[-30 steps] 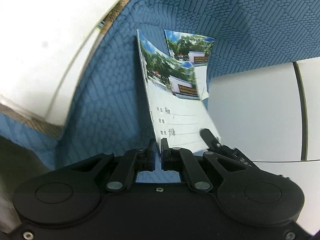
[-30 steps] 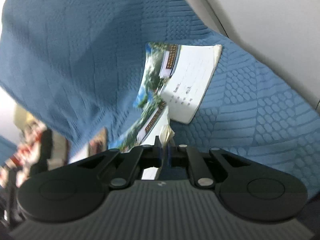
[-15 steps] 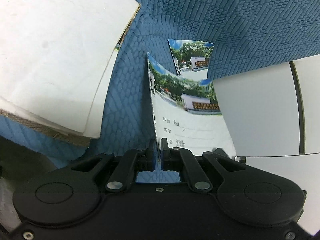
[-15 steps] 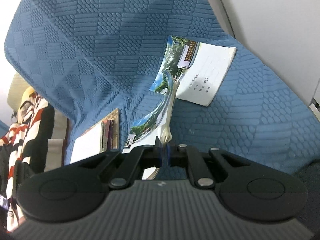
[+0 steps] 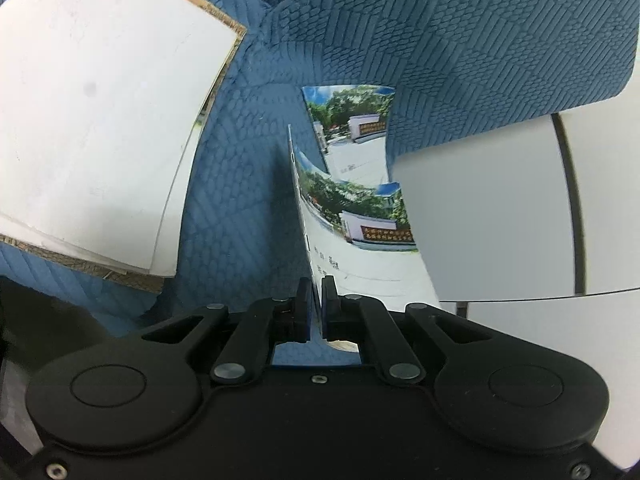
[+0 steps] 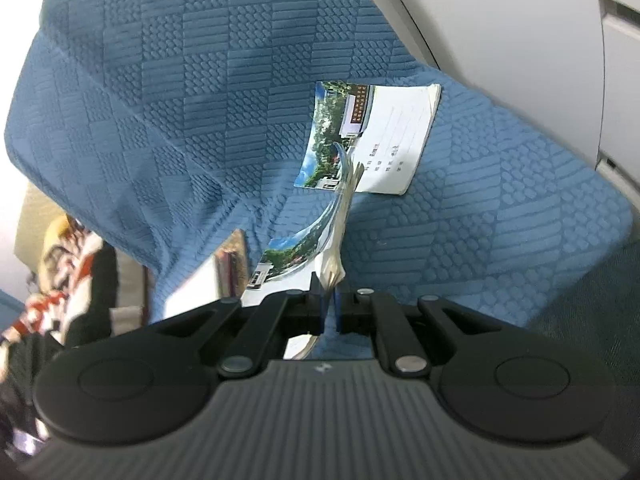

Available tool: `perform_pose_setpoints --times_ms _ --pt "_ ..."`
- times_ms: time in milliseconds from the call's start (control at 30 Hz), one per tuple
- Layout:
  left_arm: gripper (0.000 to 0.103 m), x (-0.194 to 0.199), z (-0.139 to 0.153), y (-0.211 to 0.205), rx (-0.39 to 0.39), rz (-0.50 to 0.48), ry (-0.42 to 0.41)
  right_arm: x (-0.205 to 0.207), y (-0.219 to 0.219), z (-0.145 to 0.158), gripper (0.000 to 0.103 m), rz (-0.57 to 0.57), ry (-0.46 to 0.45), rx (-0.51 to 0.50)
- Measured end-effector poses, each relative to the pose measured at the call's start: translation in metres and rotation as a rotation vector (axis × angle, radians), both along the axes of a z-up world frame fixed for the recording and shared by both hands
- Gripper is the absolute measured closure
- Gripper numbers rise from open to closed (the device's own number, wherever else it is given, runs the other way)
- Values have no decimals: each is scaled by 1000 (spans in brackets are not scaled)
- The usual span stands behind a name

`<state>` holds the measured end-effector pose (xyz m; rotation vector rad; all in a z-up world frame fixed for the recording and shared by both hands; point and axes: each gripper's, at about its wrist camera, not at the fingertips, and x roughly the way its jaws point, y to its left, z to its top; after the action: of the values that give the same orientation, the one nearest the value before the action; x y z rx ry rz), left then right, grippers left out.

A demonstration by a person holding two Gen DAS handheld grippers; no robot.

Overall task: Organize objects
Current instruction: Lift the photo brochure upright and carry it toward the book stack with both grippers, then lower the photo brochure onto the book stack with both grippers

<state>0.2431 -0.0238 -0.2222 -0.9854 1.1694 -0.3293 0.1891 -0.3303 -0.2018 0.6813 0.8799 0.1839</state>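
A thin notebook (image 5: 360, 236) with a photo of trees and a building on its cover hangs above the blue quilted cloth (image 5: 460, 40). My left gripper (image 5: 316, 292) is shut on its near edge. In the right wrist view the same notebook (image 6: 316, 236) shows edge-on and bowed, with my right gripper (image 6: 329, 292) shut on its lower corner. A second notebook (image 6: 384, 140) with the same cover lies flat on the cloth beyond it. That second notebook (image 5: 352, 132) also shows in the left wrist view, partly hidden behind the held one.
A large white book (image 5: 100, 120) with a brown-edged cover lies on the cloth at the left. Smooth white panels (image 5: 500, 220) border the cloth on the right. A person in striped red, white and black clothing (image 6: 60, 280) is at the far left of the right wrist view.
Both grippers rose and drew back with the notebook between them, so the flat notebook now looks farther off. More of the white book has come into the left wrist view.
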Motion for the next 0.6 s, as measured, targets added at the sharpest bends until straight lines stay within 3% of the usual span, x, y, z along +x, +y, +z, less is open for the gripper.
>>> perform_pose_setpoints --times_ms 333,600 --pt "99 2 32 36 -61 44 -49 4 16 42 95 15 -43 23" --pt "98 4 67 74 -46 95 -122 35 46 93 95 82 -109 47"
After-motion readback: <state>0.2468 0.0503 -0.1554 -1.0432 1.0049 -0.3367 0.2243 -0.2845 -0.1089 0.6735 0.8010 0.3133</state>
